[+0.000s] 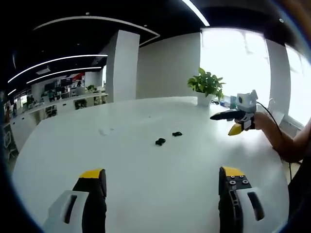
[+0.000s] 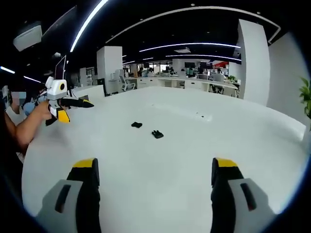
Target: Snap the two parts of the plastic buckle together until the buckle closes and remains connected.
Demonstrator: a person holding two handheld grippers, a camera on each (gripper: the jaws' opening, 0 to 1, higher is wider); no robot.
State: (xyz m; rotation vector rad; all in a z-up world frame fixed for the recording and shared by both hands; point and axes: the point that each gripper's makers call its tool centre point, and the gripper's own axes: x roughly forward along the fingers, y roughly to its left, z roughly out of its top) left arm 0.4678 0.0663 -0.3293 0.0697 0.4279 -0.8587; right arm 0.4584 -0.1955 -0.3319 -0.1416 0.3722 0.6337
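Left hand-held gripper point(image 1: 163, 177) and right hand-held gripper point(image 2: 156, 167) spread wide, empty, above white bench point(image 1: 146, 204); two buckle parts point(image 1: 160, 141) point(image 1: 177, 134) apart, unjoined.

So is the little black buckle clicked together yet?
Not yet. The two small black plastic buckle parts lie apart on the white table. Nothing is in hand: the left gripper and right gripper are open, away from them. Picking up and snapping remain.
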